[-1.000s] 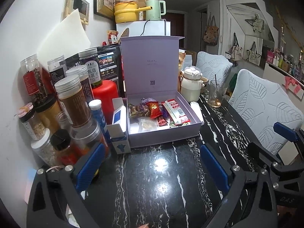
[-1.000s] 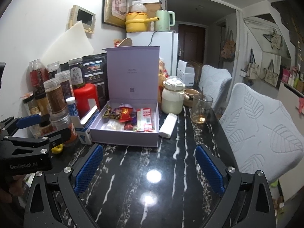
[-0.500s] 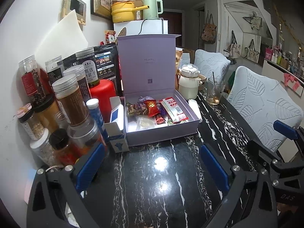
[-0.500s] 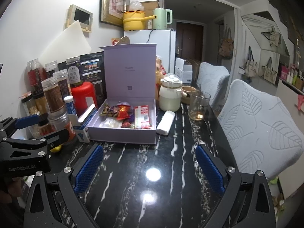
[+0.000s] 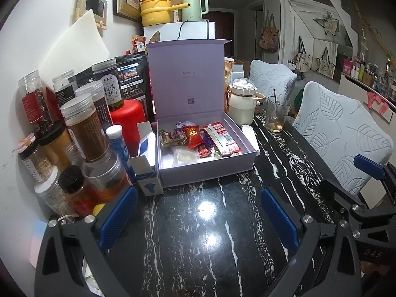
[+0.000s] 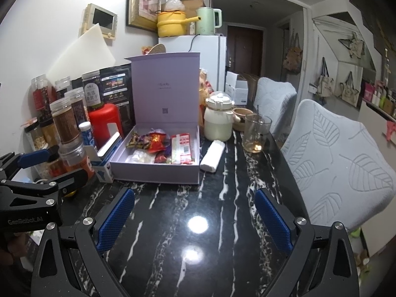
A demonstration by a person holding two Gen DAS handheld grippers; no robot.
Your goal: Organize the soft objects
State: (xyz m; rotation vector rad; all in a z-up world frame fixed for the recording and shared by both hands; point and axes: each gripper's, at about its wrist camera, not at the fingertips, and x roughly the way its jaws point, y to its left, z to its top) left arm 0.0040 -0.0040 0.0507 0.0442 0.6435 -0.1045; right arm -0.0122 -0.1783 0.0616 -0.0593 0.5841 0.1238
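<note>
A lilac gift box (image 5: 205,170) (image 6: 153,172) stands open on the black marble table (image 5: 198,235), its lid upright behind it. Inside lie several snack packets (image 5: 198,139) (image 6: 160,144), among them a red pouch and a long red-and-white bar. A white rolled packet (image 6: 212,156) lies just right of the box. My left gripper (image 5: 198,216) hangs open above the table, short of the box front, nothing between its fingers. The right gripper (image 6: 194,219) is open too and holds nothing, further back and to the right.
Jars and bottles (image 5: 81,133) crowd the table's left side by the wall, with a small blue-white carton (image 5: 146,158) against the box. A cream jug (image 6: 219,120) and a glass (image 6: 256,133) stand behind right. Padded chairs (image 6: 339,168) line the right edge.
Both grippers have drawn back slightly from the box, which looks smaller and further off than a second ago. Nothing was gripped or released.
</note>
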